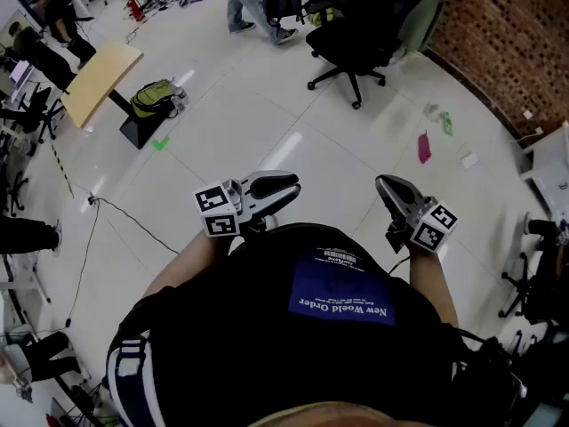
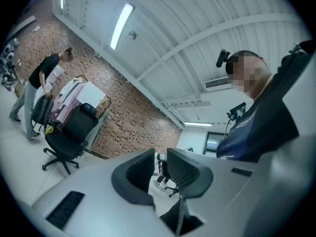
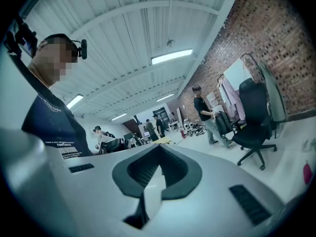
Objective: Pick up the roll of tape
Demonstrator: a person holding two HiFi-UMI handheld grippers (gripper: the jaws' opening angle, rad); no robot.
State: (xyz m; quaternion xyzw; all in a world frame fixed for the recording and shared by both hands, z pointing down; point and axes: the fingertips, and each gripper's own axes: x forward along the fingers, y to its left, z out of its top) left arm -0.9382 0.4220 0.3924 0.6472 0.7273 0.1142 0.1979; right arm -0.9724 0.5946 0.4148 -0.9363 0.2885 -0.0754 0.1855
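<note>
No roll of tape shows in any view. In the head view the person holds both grippers close to the chest, above a white tiled floor. My left gripper (image 1: 289, 188) points level and to the right; in the left gripper view its jaws (image 2: 160, 164) stand a narrow gap apart with nothing between them. My right gripper (image 1: 384, 185) points away from the body. Its dark pads (image 3: 170, 169) meet at the tips in the right gripper view, and it holds nothing.
A black office chair (image 1: 356, 34) stands ahead by the brick wall (image 1: 507, 34). At the left are a wooden table (image 1: 100, 78) and a green backpack (image 1: 153, 98). A cable (image 1: 93, 238) runs over the floor. Small pink and green items (image 1: 424, 147) lie at the right. Other people stand farther off.
</note>
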